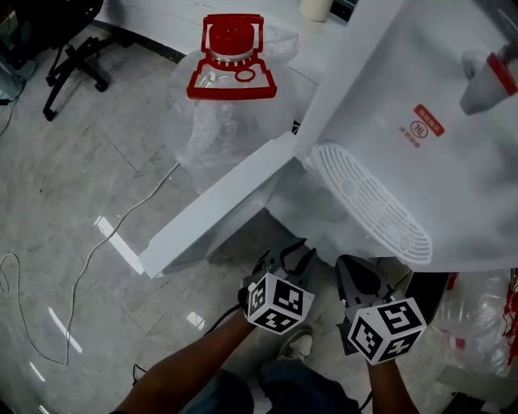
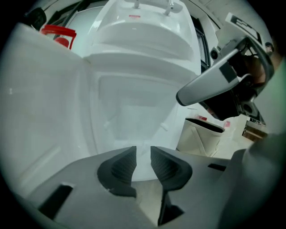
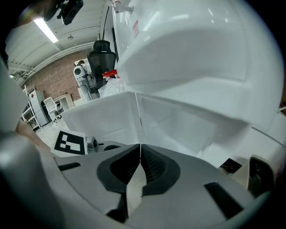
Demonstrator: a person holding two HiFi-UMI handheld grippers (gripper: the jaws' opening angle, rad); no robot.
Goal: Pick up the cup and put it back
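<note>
A cream cylinder (image 1: 316,8), perhaps a cup, shows cut off at the top edge of the head view, far from both grippers. My left gripper (image 1: 283,257) hovers low over the floor, just below the edge of a big white moulded appliance (image 1: 421,121). In the left gripper view its jaws (image 2: 143,150) stand a narrow gap apart with nothing between them, facing the white hollow interior (image 2: 134,89). Just to its right, my right gripper (image 1: 360,279) has its tips pressed together (image 3: 140,147) and holds nothing.
A long white panel (image 1: 218,206) juts out diagonally from the appliance. An oval perforated grille (image 1: 372,202) lies on its side. A red plastic piece (image 1: 232,58) sits on clear sheeting. A chair base (image 1: 77,65) and a white cable (image 1: 81,267) lie at left.
</note>
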